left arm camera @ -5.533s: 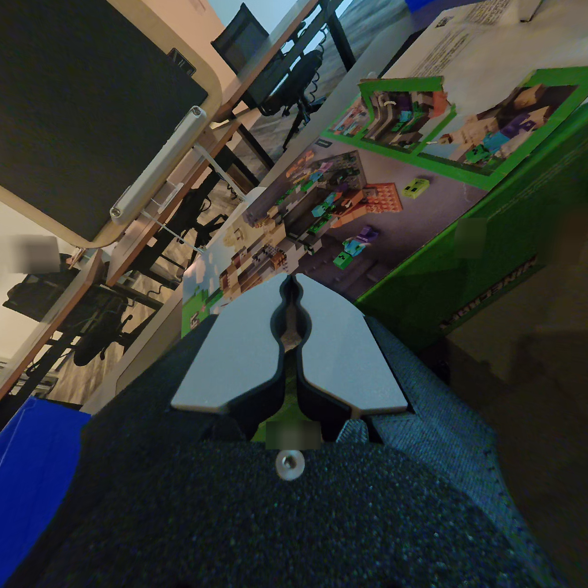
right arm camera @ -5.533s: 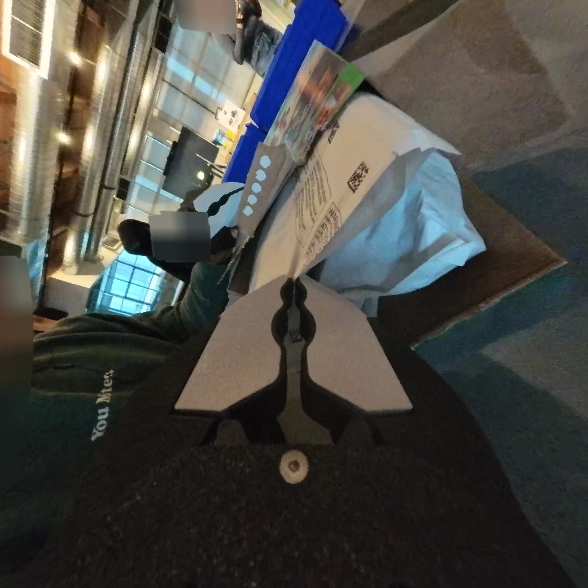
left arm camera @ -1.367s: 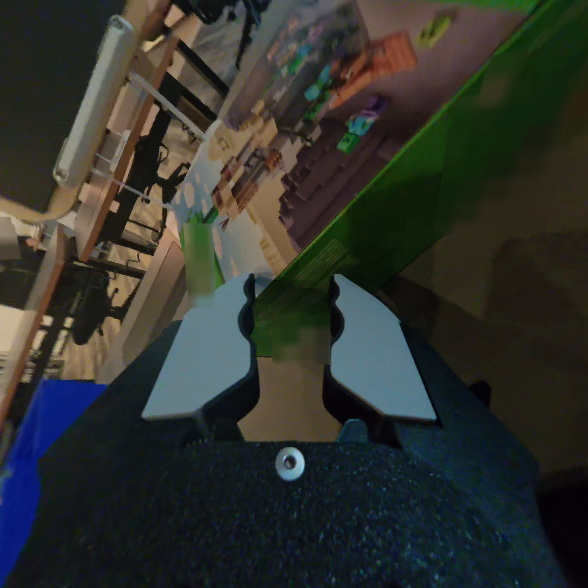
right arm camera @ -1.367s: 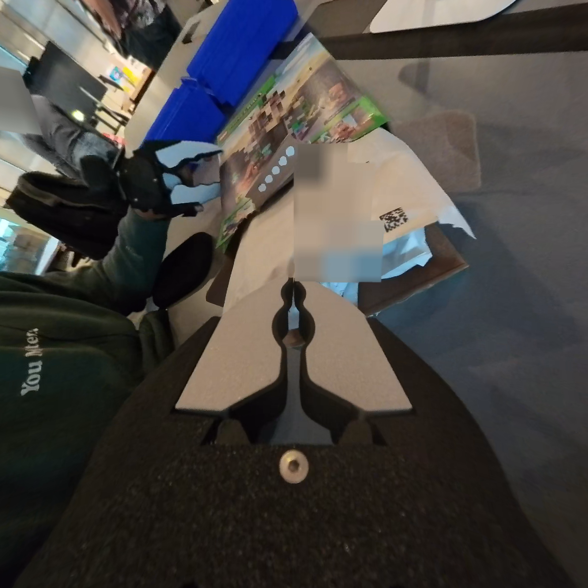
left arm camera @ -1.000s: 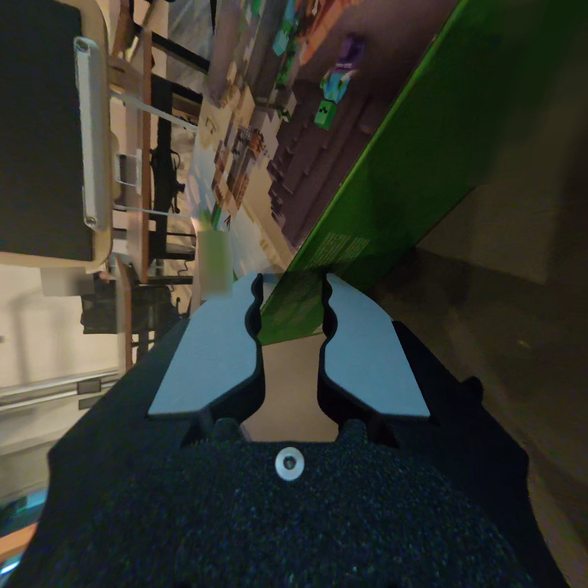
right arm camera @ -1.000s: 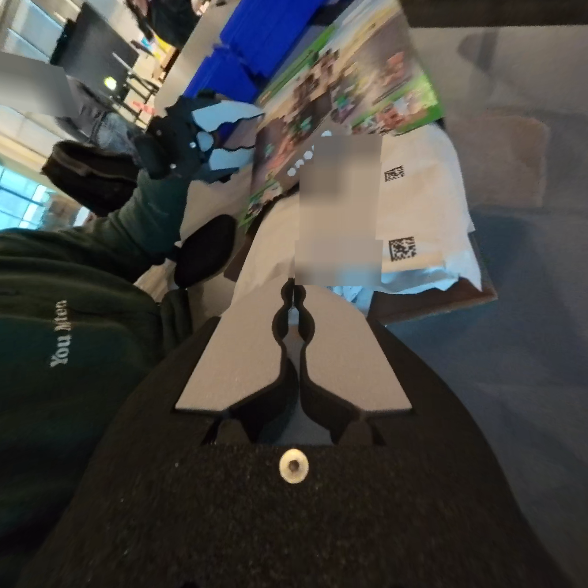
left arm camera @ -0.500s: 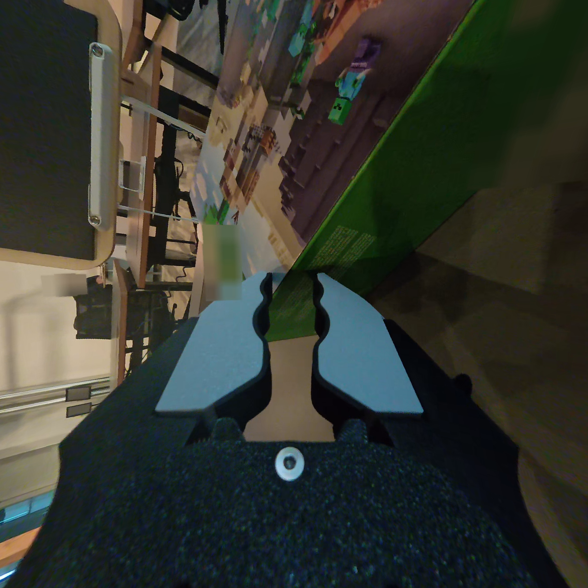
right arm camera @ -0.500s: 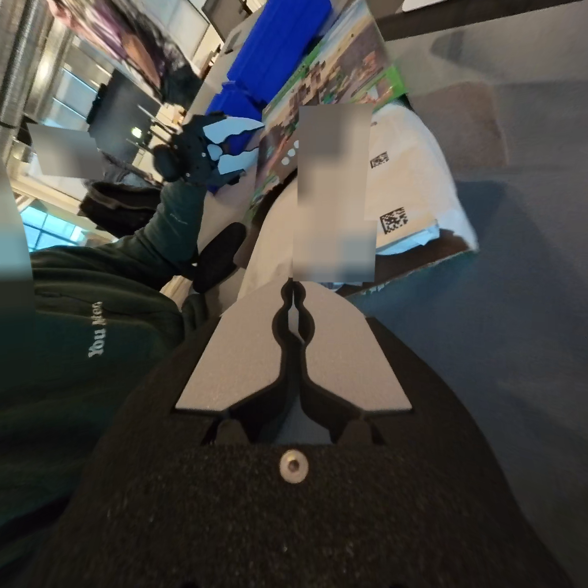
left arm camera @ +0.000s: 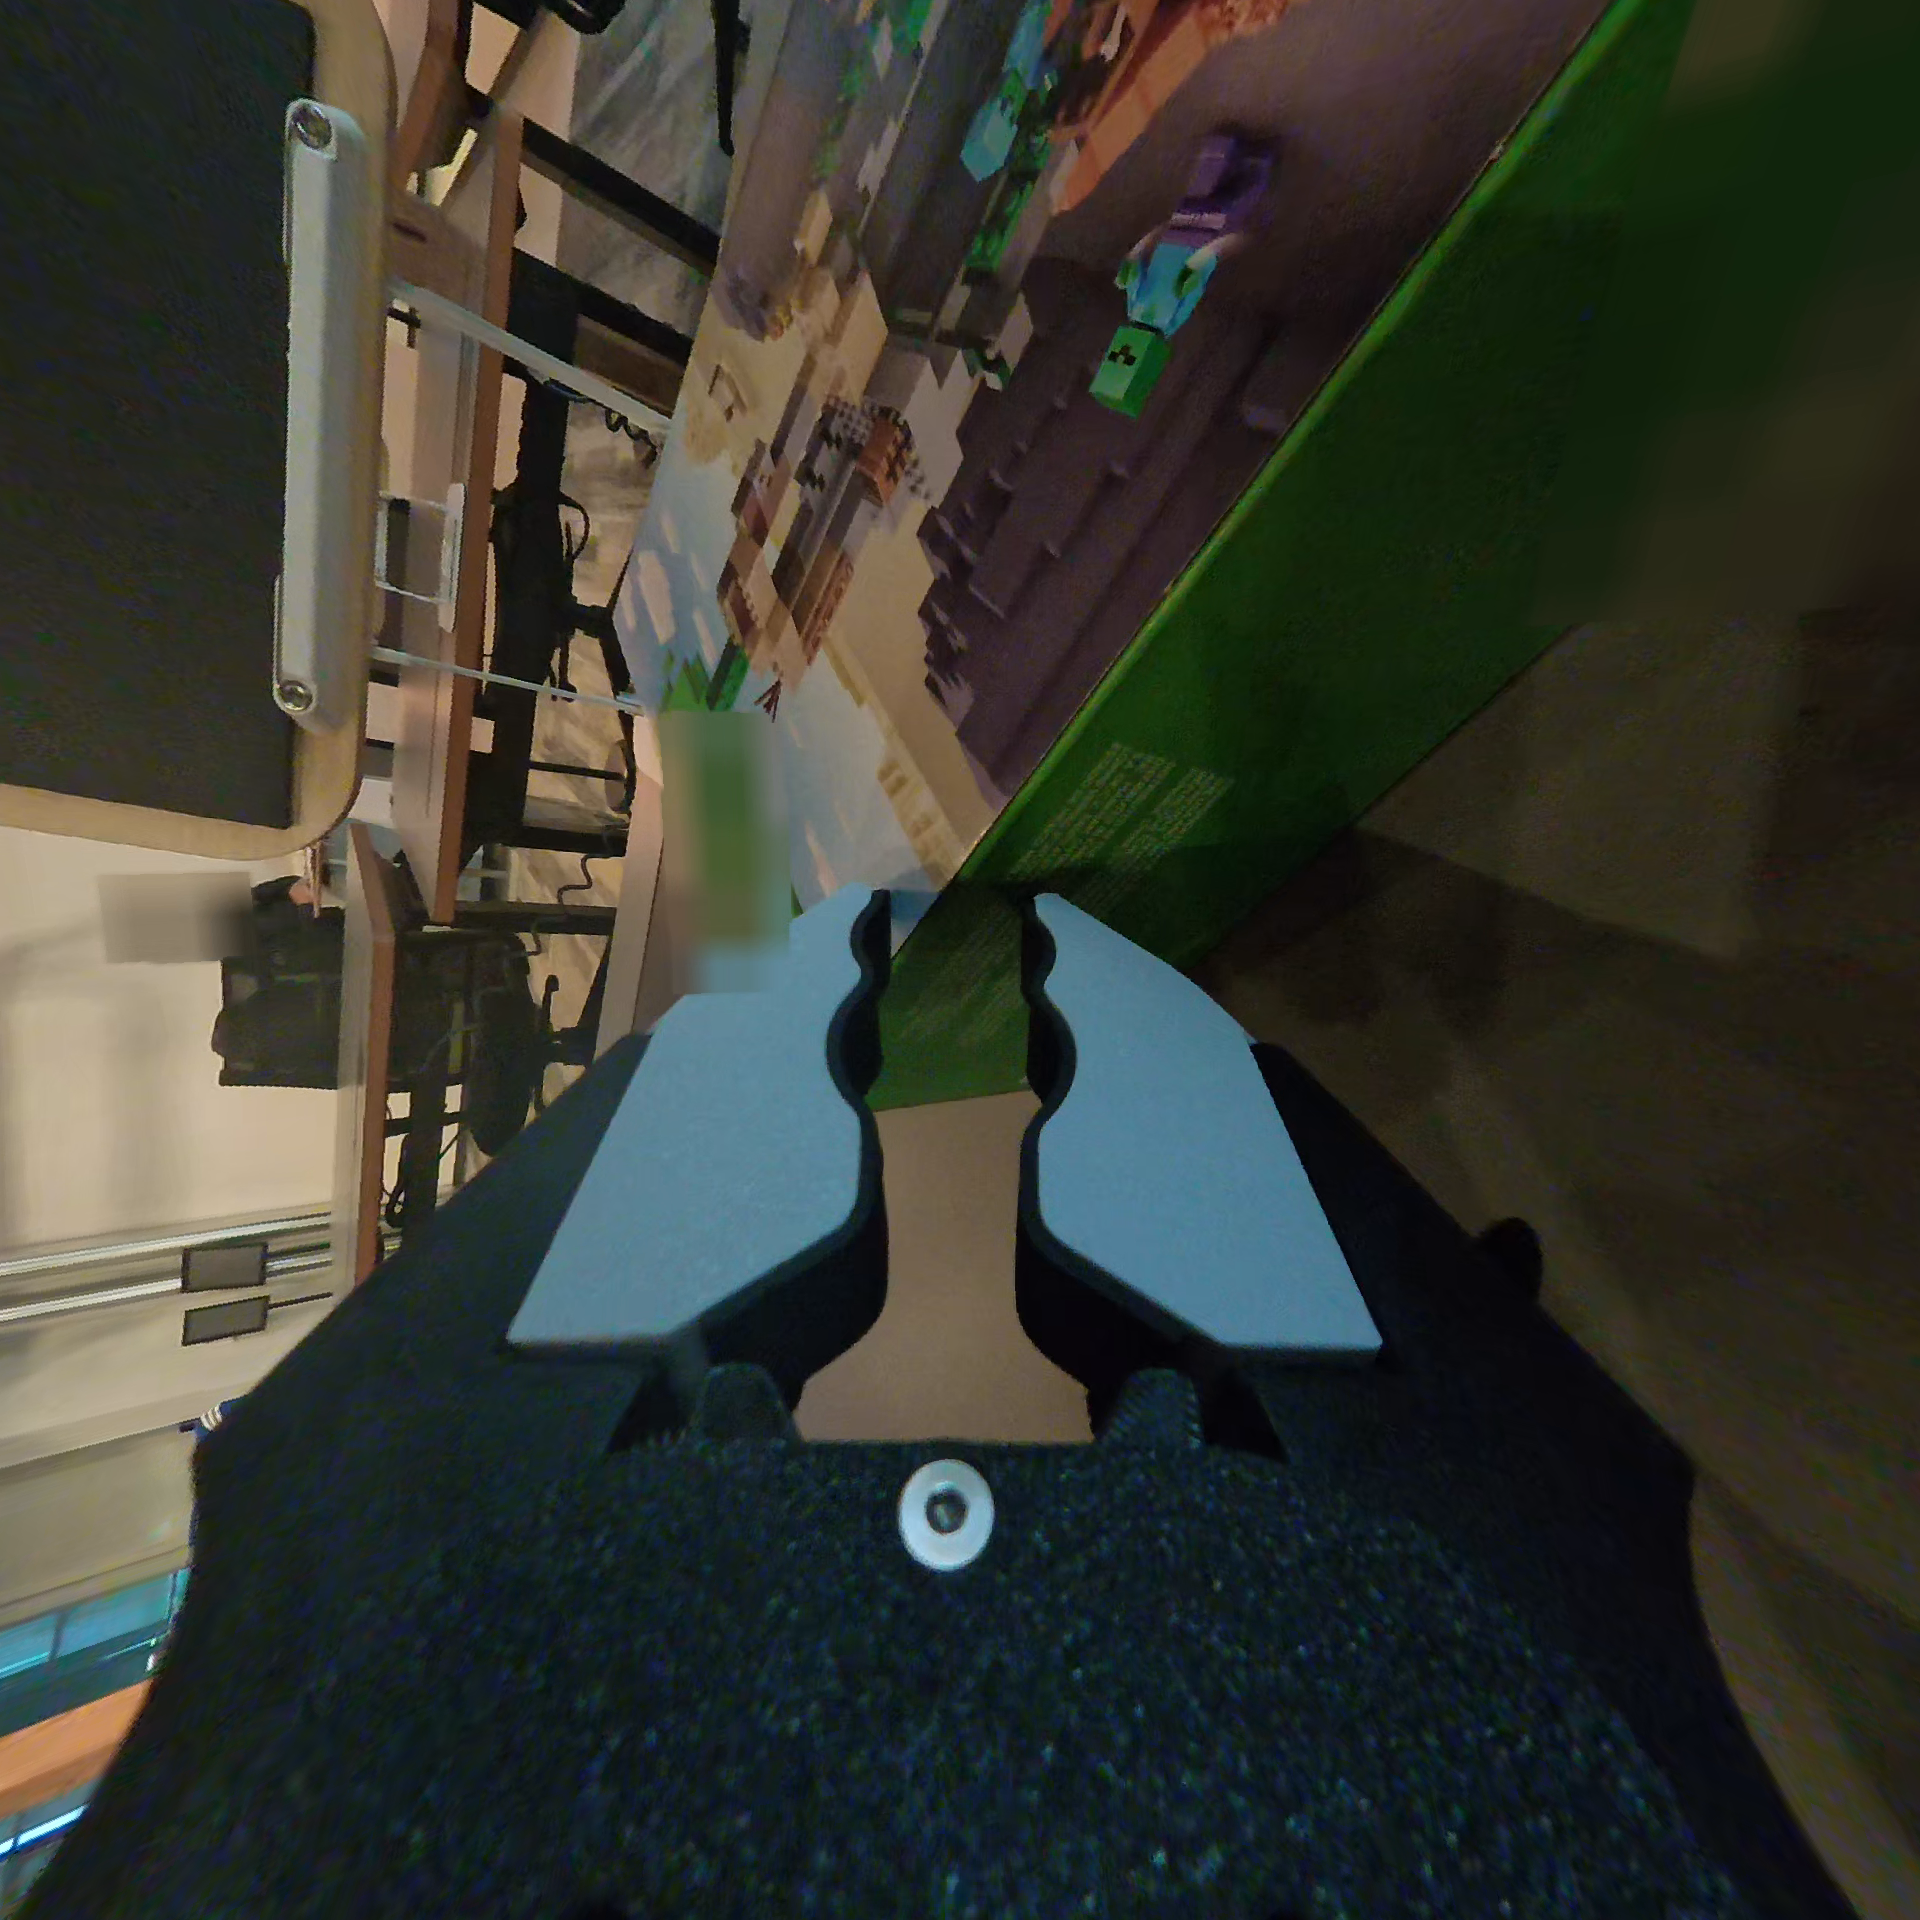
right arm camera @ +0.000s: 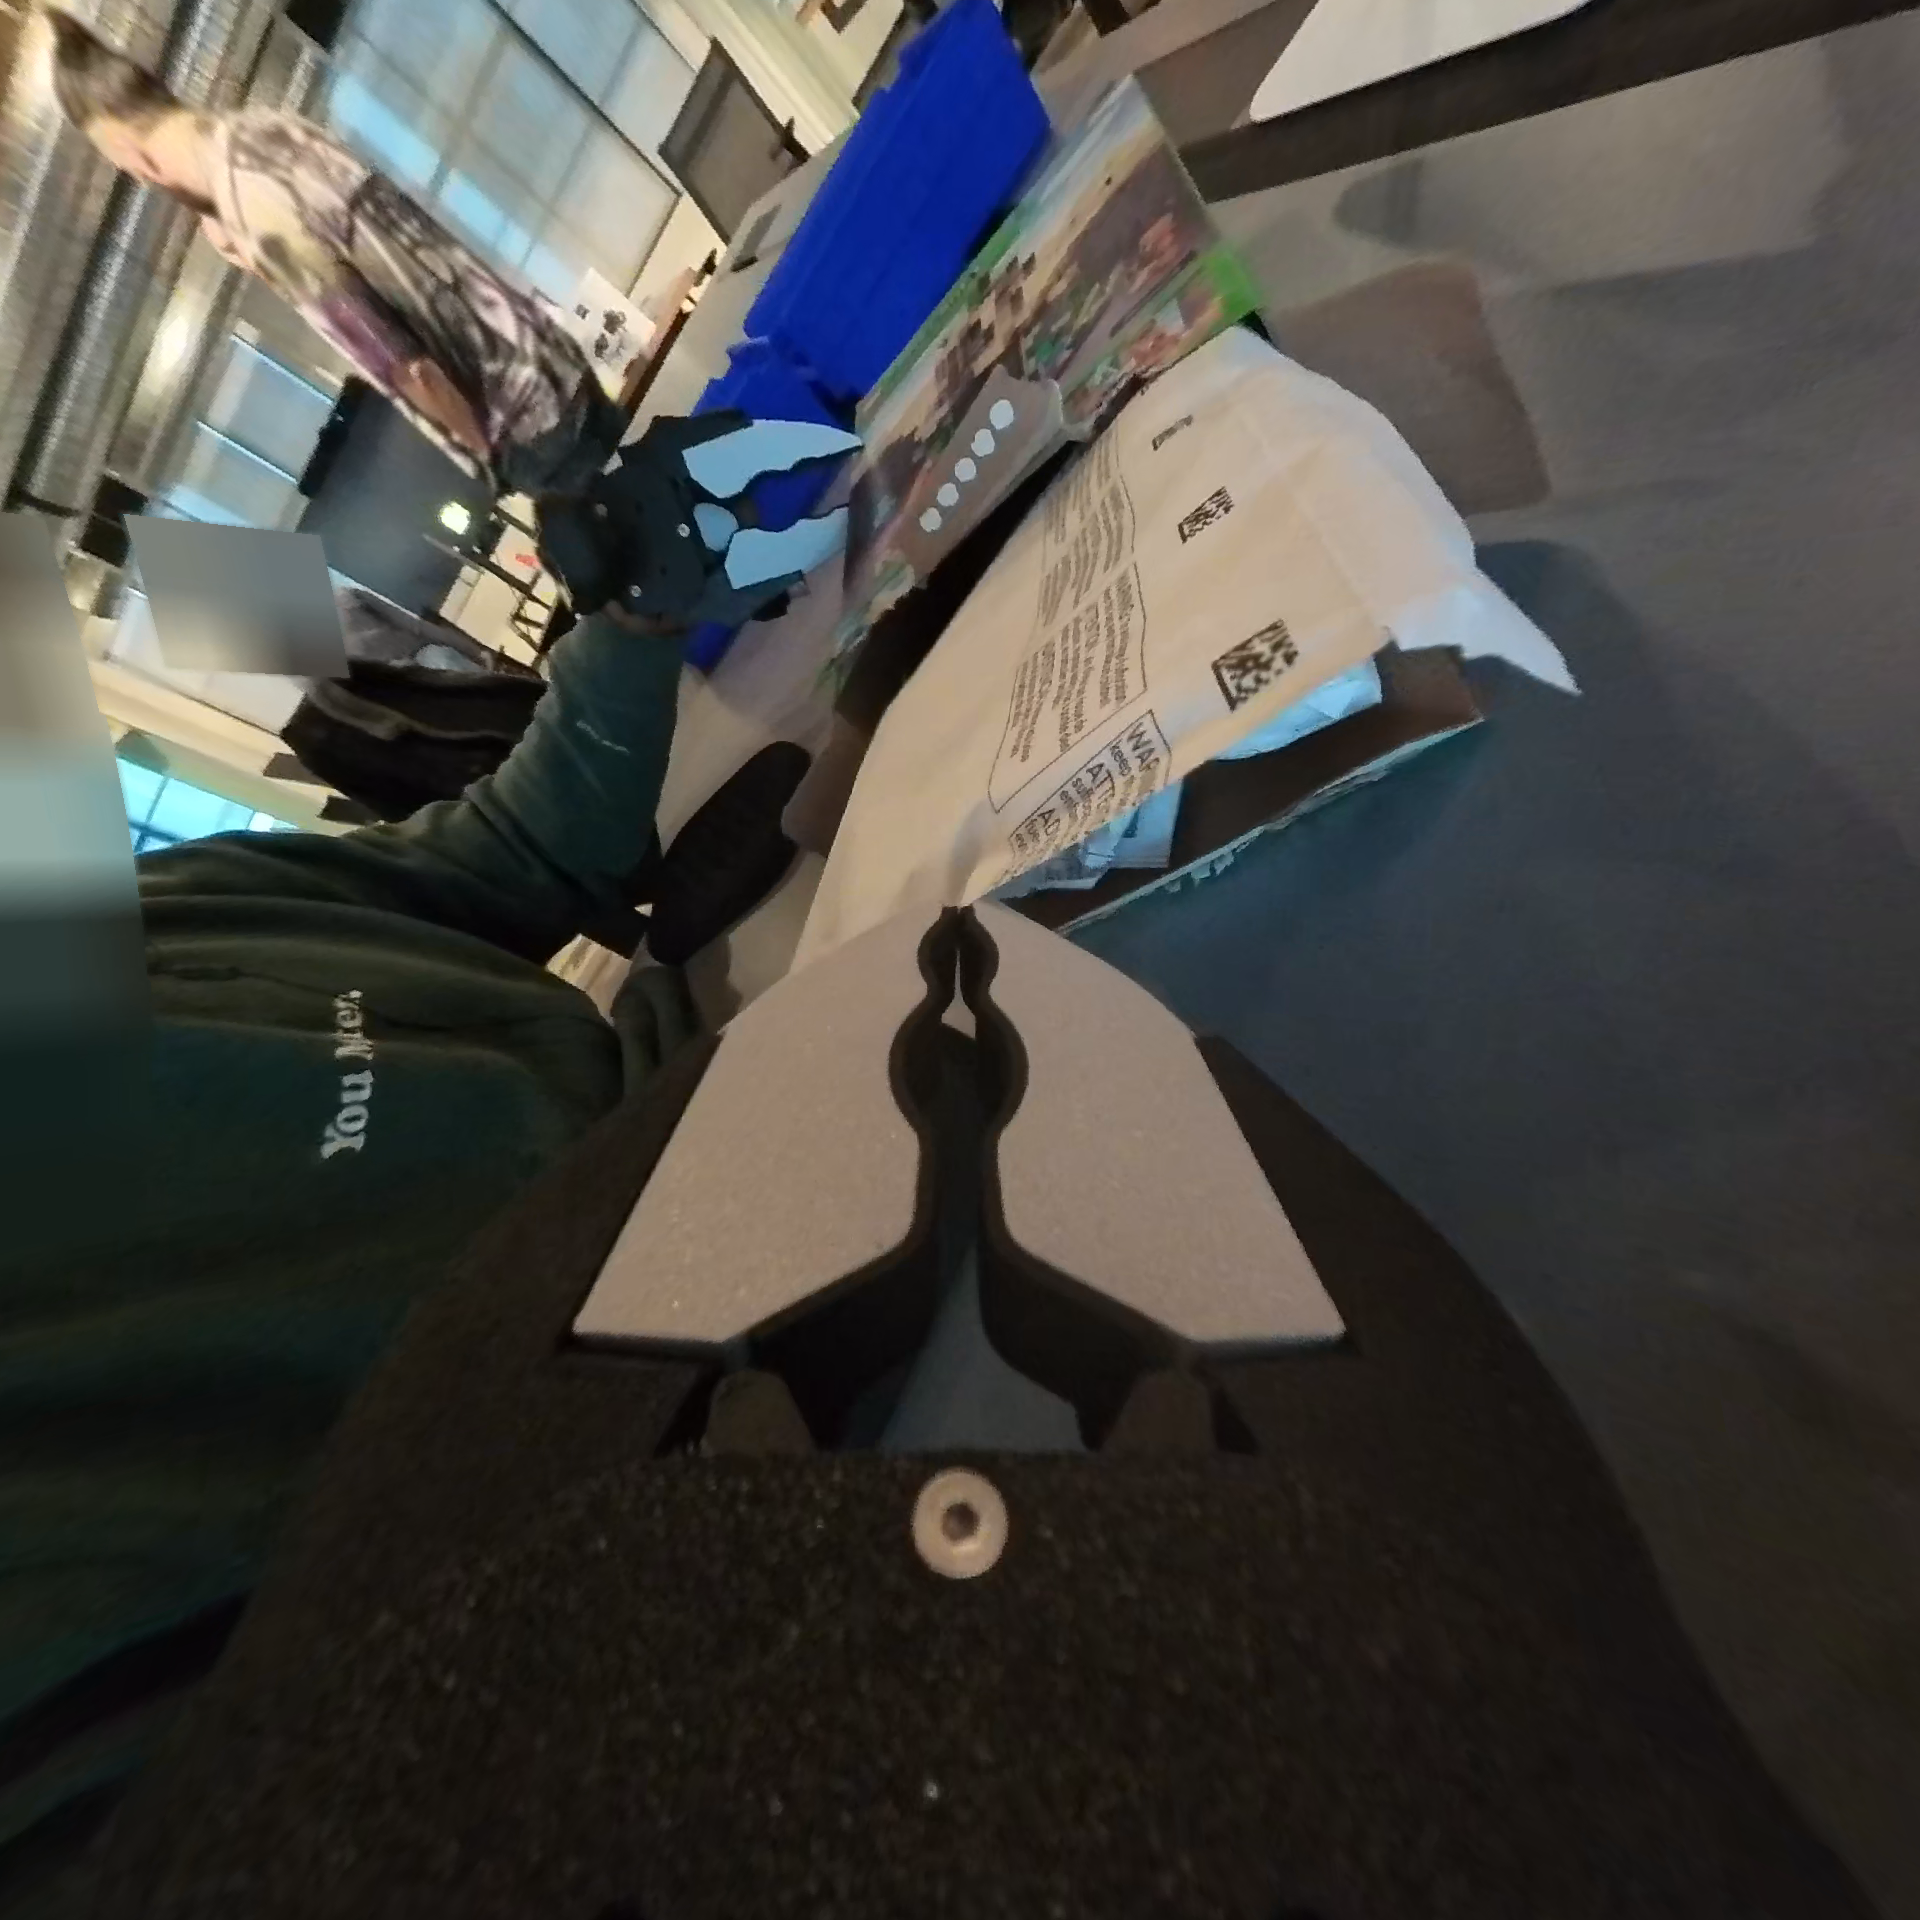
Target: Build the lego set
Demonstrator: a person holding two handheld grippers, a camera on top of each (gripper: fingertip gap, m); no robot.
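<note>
Behind the left gripper point(left arm camera: 954, 914): pale wall, black chair back point(left arm camera: 135, 416), dark desk frames point(left arm camera: 520, 582), all turned sideways by the tilted camera. Fingers apart, a clear gap between them, gripping nothing. Lego box point(left arm camera: 1091, 468) directly ahead on the tan table point(left arm camera: 1558, 1039), its near corner showing in that gap, green side panel facing the camera, printed picture face running off to the upper left. Whether the tips touch the box cannot be told.

Right wrist view: blue-grey floor point(right arm camera: 1558, 1039) to the right, windows and a person point(right arm camera: 364, 270) far off at upper left. Right gripper point(right arm camera: 961, 914) with tips pressed together, pinching the near edge of a white plastic bag point(right arm camera: 1247, 561). Bag heaped in an open cardboard tray point(right arm camera: 1351, 769), printed codes on top. Lego box point(right arm camera: 1049, 332) beyond the bag, just beside it, blue bins point(right arm camera: 894, 249) behind. Left gripper point(right arm camera: 831, 497) at the box's near edge, fingers spread, held on a dark green sleeve point(right arm camera: 582, 748) crossing from the left.
</note>
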